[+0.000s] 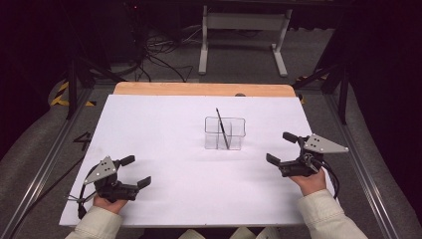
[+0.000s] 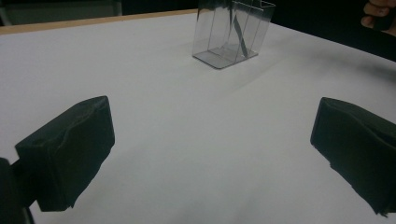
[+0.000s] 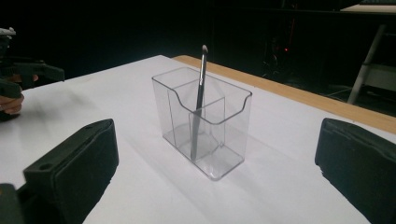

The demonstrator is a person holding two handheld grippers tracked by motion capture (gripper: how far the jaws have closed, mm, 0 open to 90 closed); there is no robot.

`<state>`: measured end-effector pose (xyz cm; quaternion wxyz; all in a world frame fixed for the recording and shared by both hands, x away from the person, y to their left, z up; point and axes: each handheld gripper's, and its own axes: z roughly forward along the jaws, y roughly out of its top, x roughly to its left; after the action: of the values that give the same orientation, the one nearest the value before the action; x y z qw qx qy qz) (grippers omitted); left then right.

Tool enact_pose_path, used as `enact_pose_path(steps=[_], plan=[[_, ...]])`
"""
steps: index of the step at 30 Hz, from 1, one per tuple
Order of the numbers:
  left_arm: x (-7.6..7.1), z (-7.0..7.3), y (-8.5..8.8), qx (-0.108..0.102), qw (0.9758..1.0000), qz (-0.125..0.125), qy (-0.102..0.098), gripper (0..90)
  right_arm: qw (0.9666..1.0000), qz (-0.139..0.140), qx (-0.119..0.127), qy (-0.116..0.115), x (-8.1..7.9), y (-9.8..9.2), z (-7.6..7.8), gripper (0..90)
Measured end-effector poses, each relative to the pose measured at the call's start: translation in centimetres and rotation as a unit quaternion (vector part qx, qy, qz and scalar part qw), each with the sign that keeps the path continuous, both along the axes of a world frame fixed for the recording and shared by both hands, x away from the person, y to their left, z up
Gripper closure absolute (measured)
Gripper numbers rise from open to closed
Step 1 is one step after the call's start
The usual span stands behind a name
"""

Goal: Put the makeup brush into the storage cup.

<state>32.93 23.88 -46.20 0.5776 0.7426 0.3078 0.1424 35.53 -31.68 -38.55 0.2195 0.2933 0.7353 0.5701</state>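
**A:** Status check from my end. Clear organizer (image 1: 225,133) sits mid-table on the white sheet (image 1: 164,124), a bit right of center. Thin brush (image 1: 222,128) stands inside it, leaning, tip poking above the rim. In the right gripper view it sits in a divided compartment (image 3: 201,135), near the middle partition.

**B:** Why the lean?

**A:** My guess: the compartment is wider than the handle, so the brush just rests against a wall or divider. Nothing holds it. Container is placed where either side can reach it.

**B:** Grippers?

**A:** Left gripper (image 1: 135,172) is down at the near left of the sheet, jaws spread wide, nothing between them. Left gripper view confirms it: bare sheet between both pads (image 2: 70,149), organizer far ahead. Right gripper (image 1: 281,148) is near right, jaws also wide apart and empty, pointed in toward the organizer.

**B:** Hand pose?

**A:** Both hands low at the table's near edge, forearms coming in from the bottom, grey plates up. Right is closer to the container than left, though apart from it. I read the right as the one lined up for the brush; no contact with anything yet.
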Motion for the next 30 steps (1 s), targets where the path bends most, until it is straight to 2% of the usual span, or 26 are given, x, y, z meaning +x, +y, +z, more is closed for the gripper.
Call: enact_pose_path(steps=[5,11,21,30], plan=[[0.0,0.0,0.0,0.0,1.0,0.0,0.0,0.3,0.9999,-0.006,0.005,0.01,-0.2,-0.4,-1.2,0.0],[0.0,0.0,0.0,-0.001,1.0,-0.001,0.001,0.3,0.9998,-0.011,-0.007,0.012,-0.4,-0.6,-2.5,0.0],[0.0,0.0,0.0,-0.003,1.0,-0.002,0.0,0.3,0.9995,-0.028,-0.006,0.012,-0.6,-1.5,-4.9,0.0],[0.0,0.0,0.1,-0.005,1.0,-0.002,0.001,0.3,0.9992,-0.04,0.004,0.009,-0.8,-2.0,-5.9,0.0]])
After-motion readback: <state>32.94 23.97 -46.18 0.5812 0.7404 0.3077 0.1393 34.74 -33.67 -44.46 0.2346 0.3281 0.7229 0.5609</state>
